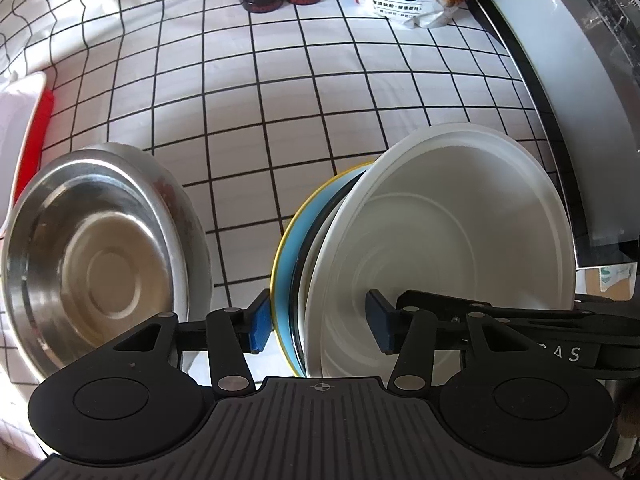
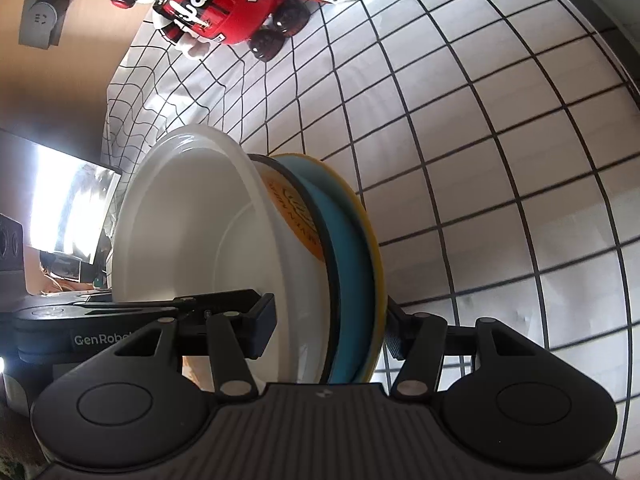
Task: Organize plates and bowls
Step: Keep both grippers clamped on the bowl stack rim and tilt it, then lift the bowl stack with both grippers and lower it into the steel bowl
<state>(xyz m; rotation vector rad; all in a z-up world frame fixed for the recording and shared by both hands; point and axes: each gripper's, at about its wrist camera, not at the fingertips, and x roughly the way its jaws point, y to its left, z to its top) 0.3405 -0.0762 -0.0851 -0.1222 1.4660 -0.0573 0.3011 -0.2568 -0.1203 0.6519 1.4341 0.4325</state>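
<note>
Take the stack of nested dishes [image 1: 400, 248] as your landmark: a white bowl [image 1: 448, 232] innermost, then a dish with an orange print [image 2: 298, 220], then the blue plate [image 1: 290, 248] with a yellow rim.

Left of the stack, the steel plate [image 1: 96, 256] sits apart on the checked cloth [image 1: 280, 92]; swing the stack that way and you may knock it.

At the stack, your left gripper [image 1: 320, 322] straddles the rim, its near pad touching the blue plate and the other standing clear inside the bowl, so it is released. Your right gripper [image 2: 332, 326] is clenched on the stack through all layers. Carried by one grip alone, the nested pieces could slide apart.

Right of the stack, a dark-framed panel [image 1: 532, 92] stands near; a bump could chip the bowl.

Whether the stack rests on the cloth is hidden by the grippers.
</note>
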